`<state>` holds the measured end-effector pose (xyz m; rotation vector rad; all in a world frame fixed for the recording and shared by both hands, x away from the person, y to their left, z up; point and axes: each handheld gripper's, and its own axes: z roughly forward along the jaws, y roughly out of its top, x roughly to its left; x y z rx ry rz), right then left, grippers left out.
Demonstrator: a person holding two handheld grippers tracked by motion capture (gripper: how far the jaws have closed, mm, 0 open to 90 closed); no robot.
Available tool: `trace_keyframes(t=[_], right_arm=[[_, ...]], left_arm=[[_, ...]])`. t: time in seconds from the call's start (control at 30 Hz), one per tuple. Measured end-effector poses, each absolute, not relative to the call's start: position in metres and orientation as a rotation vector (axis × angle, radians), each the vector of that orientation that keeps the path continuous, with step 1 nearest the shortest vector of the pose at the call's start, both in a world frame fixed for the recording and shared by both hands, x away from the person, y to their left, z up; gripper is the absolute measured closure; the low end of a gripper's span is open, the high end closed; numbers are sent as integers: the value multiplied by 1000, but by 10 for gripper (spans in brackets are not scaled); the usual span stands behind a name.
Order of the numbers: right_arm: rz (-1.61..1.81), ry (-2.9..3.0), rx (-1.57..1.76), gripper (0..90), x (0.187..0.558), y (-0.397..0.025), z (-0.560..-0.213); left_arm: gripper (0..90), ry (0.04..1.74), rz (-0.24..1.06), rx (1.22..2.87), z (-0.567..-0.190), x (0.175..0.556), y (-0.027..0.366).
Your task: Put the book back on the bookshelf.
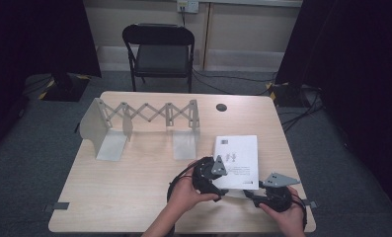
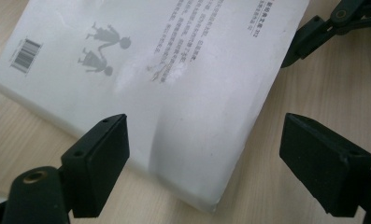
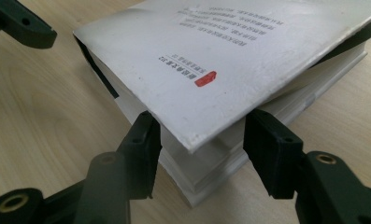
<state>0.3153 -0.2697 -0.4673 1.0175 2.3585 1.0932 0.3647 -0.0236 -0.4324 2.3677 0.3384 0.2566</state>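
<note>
A white book (image 1: 237, 157) lies flat on the table's (image 1: 134, 187) right half, its near corner toward the person. The right gripper (image 3: 199, 154) straddles that corner with jaws apart, the cover's edge lifted above the pages. The left gripper (image 2: 204, 154) hovers wide open over the book's left edge. Bare wood surrounds it; a folding rack (image 1: 144, 118) stands well apart.

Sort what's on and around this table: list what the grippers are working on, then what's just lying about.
In hand:
white book, lying flat
left gripper, open over the book
right gripper, open at the book's corner

Lying about:
expanding metal book rack
black folding chair
</note>
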Motion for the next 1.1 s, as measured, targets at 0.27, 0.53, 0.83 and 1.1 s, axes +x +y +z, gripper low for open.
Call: trace_keyframes(t=[0.27,0.53,0.83,1.1], right_arm=[[1100,2354,1022,472,316,-269,-465],[1107,2348,1019,473,316,-268,-463],[1111,2345,1024,474,316,-268,-462],[1117,2341,1024,476,316,-267,-462]], left_arm=[[162,311,281,2395,-438,367,-37],[161,284,303,2420,-447,368,-48],[145,301,344,2410,-449,373,-54],[43,296,387,2410,-455,374,-62]])
